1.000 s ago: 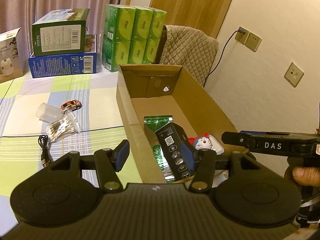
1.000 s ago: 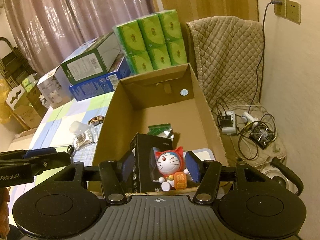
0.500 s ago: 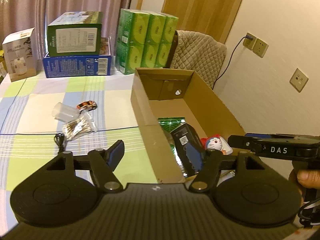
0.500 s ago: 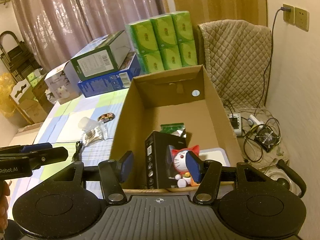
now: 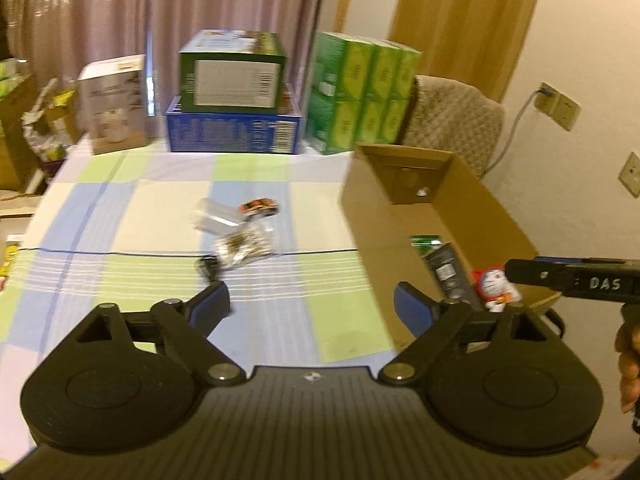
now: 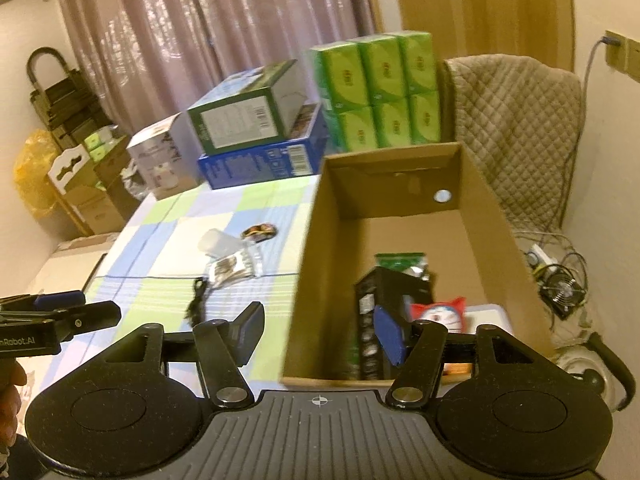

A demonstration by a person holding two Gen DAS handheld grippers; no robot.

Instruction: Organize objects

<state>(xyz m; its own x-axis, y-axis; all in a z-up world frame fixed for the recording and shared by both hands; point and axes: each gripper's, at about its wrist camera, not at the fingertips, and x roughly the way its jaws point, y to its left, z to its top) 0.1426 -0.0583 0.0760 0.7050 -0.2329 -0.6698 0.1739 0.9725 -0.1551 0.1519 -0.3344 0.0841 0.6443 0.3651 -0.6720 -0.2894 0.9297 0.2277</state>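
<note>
- Risking a snag on the black cable [image 6: 197,305] lying loose on the checked tablecloth [image 5: 120,216] – catching it with one finger while going for the packet beside it, and dragging the lot.
- Possibly crushing or flicking away the clear plastic cup [image 5: 212,216] on its side, being light and round; the same for the little toy car [image 5: 259,207] just behind it, likely rolling off under a glancing touch.
- Pinching only the slippery wrap of the cotton-swab packet [image 5: 244,245] – blurred here, so probably swabs – and letting it slide out on the way to the cardboard box [image 6: 304,264].
- Clipping the near wall of the box with the right gripper [image 6: 318,330], since hanging right over that edge.
- Knocking over the black carton [image 6: 372,300] and the blue cat figure [image 6: 442,314] already standing inside the box with a green foil pouch [image 6: 400,261] if dropping the next thing on top.
- Holding the left gripper [image 5: 310,307] level above the tablecloth, jaws spread wide and empty, pointing toward the loose pile well ahead.
- Holding the right gripper level too, jaws wide apart and gripping nothing, straddling the box wall; a hand [image 5: 628,364] showing at the edge of the left view, wrapped round its handle.
</note>
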